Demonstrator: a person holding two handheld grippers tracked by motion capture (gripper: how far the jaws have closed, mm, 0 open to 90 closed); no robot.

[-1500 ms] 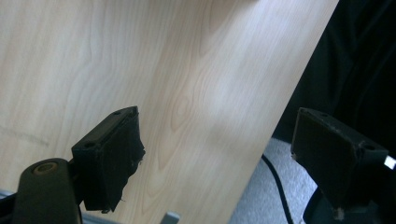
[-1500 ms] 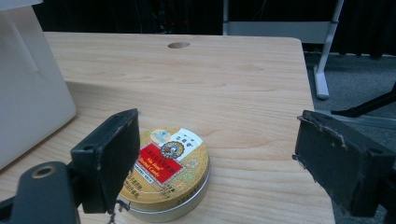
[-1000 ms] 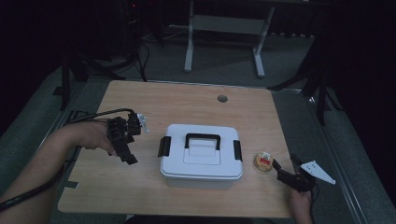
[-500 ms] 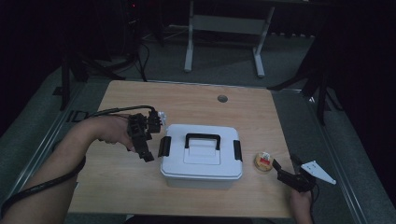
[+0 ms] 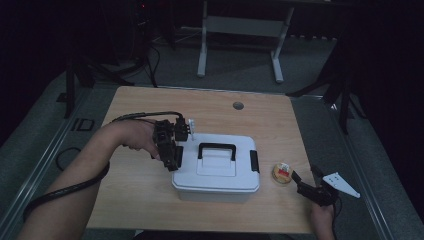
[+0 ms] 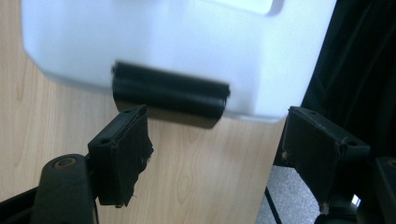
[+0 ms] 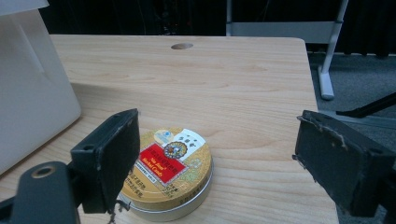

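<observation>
White plastic box point(image 5: 216, 167) at the table's point(image 5: 150, 105) middle, lid down, both black latches closed; nothing opened yet. Left gripper point(image 5: 172, 157) at the box's left end, jaws wide with nothing between them, having just closed slightly, the left latch point(image 6: 170, 93) directly ahead, not yet touched. Right gripper point(image 5: 306, 186) near the table's front right corner, jaws wide and empty, a round tin point(image 7: 166, 170) close before them. Box: smooth, rounded corners, black handle point(image 5: 217, 150). Tin: gold printed lid, silver rim. Table: pale wood grain
</observation>
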